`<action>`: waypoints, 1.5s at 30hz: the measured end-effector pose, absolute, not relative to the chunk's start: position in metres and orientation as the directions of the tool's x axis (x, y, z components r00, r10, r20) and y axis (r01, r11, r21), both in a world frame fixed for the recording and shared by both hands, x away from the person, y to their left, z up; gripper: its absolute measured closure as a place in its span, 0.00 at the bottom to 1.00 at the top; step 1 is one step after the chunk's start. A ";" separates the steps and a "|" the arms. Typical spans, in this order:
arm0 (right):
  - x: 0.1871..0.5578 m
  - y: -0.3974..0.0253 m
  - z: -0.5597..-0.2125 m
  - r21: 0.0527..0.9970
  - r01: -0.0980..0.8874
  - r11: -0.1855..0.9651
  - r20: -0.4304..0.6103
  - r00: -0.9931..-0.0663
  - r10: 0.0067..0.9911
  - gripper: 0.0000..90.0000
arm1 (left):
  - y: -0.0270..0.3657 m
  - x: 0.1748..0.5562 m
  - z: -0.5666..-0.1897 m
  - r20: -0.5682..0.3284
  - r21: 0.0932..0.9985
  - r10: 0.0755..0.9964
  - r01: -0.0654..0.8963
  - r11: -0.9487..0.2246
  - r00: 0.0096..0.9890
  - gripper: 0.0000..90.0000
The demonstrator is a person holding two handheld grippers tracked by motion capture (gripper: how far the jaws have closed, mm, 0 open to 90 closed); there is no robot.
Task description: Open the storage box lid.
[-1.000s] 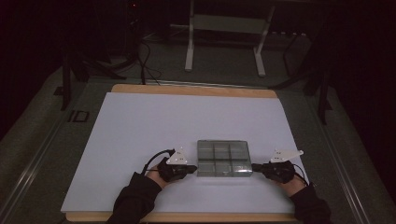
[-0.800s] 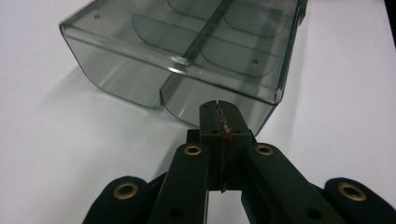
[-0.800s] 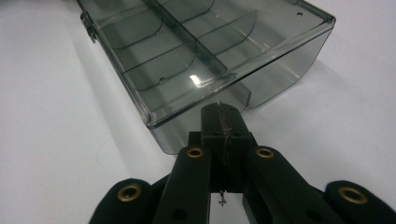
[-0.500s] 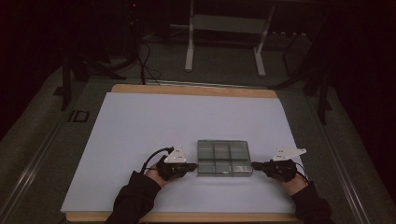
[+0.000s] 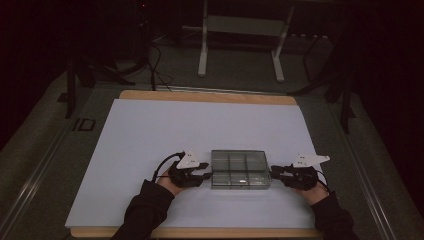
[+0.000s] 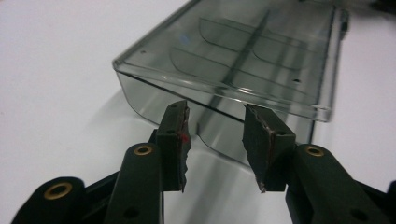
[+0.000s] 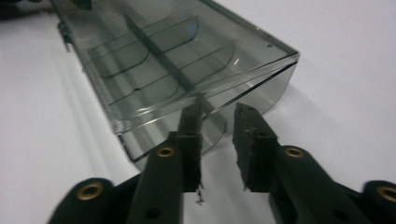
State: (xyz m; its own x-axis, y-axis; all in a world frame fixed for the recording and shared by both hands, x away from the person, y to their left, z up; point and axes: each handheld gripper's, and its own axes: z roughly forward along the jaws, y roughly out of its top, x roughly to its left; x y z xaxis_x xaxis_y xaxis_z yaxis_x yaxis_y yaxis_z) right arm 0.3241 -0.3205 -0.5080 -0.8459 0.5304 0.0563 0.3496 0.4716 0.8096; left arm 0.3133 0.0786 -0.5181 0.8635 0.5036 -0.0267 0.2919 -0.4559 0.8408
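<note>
A smoky clear plastic compartment box [image 5: 240, 169] with its lid down lies on the white table sheet [image 5: 150, 130], near the front. Its dividers show through the lid [image 6: 243, 46] [image 7: 159, 51]. My left gripper [image 5: 206, 176] is at the box's left end, jaws apart [image 6: 215, 126], tips just short of the end wall and below the lid's lip. At the right end my right gripper [image 5: 274, 174] points at the box, jaws apart by a narrow gap [image 7: 217, 123] close to that end wall. Nothing sits between either pair of jaws.
The wooden table edge [image 5: 210, 96] shows at the back of the sheet. Behind the table stand a metal frame [image 5: 240, 40] and cables [image 5: 155, 60] on the dark floor. Dark sleeves [image 5: 145, 210] come in from the bottom.
The right gripper has edged slightly left, closer to the box's end. The left gripper and the box stay about where they were.
</note>
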 end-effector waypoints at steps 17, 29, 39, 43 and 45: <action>0.339 -0.315 -0.503 0.824 0.325 0.464 0.022 -0.837 0.547 0.69 | 0.076 0.329 -0.514 0.000 0.865 0.545 0.274 -0.421 0.838 0.61; 0.350 -0.310 -0.502 0.824 0.309 0.474 -0.005 -0.833 0.553 0.68 | 0.072 0.337 -0.514 0.013 0.874 0.560 0.263 -0.409 0.828 0.61; 0.357 -0.305 -0.502 0.826 0.300 0.476 -0.022 -0.828 0.560 0.70 | 0.069 0.343 -0.512 0.025 0.880 0.551 0.244 -0.409 0.834 0.65; 0.359 -0.303 -0.501 0.828 0.291 0.480 -0.032 -0.829 0.558 0.72 | 0.068 0.345 -0.512 0.021 0.883 0.547 0.241 -0.403 0.837 0.69; 0.360 -0.303 -0.500 0.830 0.286 0.480 -0.035 -0.830 0.557 0.73 | 0.066 0.346 -0.511 0.025 0.883 0.551 0.240 -0.403 0.834 0.69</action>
State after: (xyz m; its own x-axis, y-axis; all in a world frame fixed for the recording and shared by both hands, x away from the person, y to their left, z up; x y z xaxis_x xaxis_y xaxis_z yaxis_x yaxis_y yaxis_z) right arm 0.3604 -0.3028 -0.5001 -0.8300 0.5566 -0.0354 0.2862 0.4796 0.8295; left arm 0.3462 0.0665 -0.5112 0.8343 0.5507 0.0246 0.2400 -0.4032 0.8831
